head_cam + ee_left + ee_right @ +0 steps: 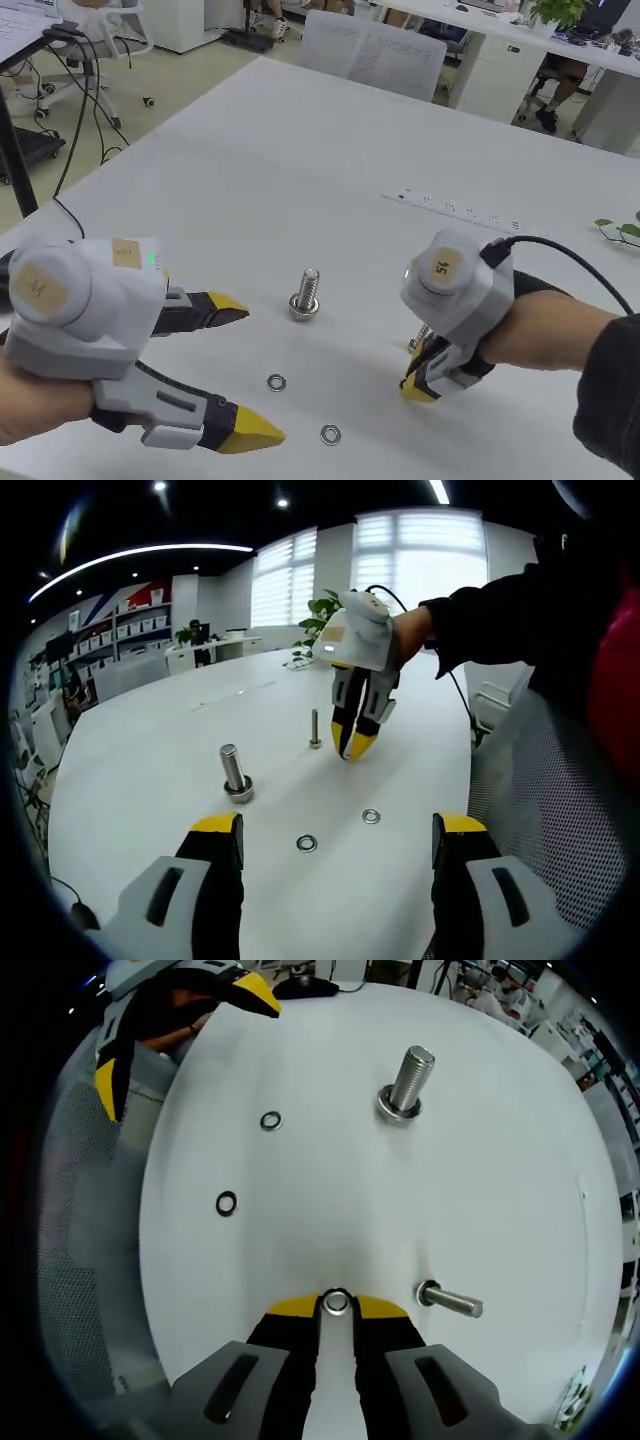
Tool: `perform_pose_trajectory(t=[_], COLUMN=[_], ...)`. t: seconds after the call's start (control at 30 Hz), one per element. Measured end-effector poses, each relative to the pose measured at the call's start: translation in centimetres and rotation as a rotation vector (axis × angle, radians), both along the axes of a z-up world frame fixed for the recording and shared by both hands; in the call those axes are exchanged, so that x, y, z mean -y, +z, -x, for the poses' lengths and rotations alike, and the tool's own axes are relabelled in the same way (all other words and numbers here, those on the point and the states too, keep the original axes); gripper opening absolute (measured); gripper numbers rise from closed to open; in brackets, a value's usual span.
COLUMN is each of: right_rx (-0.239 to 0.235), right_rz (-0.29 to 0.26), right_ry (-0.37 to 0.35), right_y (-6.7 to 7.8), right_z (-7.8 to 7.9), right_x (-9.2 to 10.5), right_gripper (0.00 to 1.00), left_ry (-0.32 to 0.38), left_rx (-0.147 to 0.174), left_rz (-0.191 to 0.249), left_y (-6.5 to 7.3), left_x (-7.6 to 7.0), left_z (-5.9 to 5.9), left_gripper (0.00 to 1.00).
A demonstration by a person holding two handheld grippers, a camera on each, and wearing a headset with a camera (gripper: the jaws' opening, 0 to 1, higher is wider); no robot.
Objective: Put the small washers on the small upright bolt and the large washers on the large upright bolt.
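The large bolt point(305, 293) stands upright mid-table with a washer around its base. Just past it, the small bolt point(450, 1302) stands close beside my right gripper point(424, 388), which is shut on a small washer point(337, 1295) held low over the table. Two loose washers lie in front, one point(276, 382) nearer the large bolt and one point(330, 434) nearer me. My left gripper point(245, 368) hovers open at the lower left, with nothing between its fingers. From the left gripper view point(338, 830), both loose washers point(307, 842) lie just ahead of the open jaws.
The white table point(300, 170) stretches wide and bare beyond the bolts. A black cable point(570, 260) trails from the right gripper. A plant leaf point(620, 230) lies at the right edge. Office chairs and desks stand beyond the far edge.
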State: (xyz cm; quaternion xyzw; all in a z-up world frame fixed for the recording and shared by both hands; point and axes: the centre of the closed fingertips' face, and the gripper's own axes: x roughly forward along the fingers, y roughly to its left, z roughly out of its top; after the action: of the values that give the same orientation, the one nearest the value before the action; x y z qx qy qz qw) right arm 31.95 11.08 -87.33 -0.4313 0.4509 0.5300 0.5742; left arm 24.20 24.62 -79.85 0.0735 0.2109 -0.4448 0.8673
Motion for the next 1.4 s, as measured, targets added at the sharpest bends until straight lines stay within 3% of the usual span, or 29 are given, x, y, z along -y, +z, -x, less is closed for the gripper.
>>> perform_pose_trajectory(t=[0.37,0.7,1.0,1.4], right_rx=[0.008,0.044,0.07,0.115], right_rz=[0.004,-0.012,-0.024,-0.052], right_ry=[-0.064,-0.105,-0.108,-0.081], right_y=[0.5,2.3,3.8,6.1], right_z=[-0.6,-1.5,-2.1,-2.8], right_x=[2.9,4.4,4.5,3.0], right_gripper=[0.14,0.14,0.14,0.14], left_ry=[-0.004,-0.005,-0.005,-0.002], left_rx=[0.002,0.002,0.003,0.005], left_rz=[-0.002,-0.003,-0.004,-0.003], left_y=[0.0,0.0,0.0,0.1], left_x=[0.0,0.2,0.2,0.1], left_z=[0.0,-0.1,-0.1,0.0], left_gripper=[0.77,0.77,0.77,0.77])
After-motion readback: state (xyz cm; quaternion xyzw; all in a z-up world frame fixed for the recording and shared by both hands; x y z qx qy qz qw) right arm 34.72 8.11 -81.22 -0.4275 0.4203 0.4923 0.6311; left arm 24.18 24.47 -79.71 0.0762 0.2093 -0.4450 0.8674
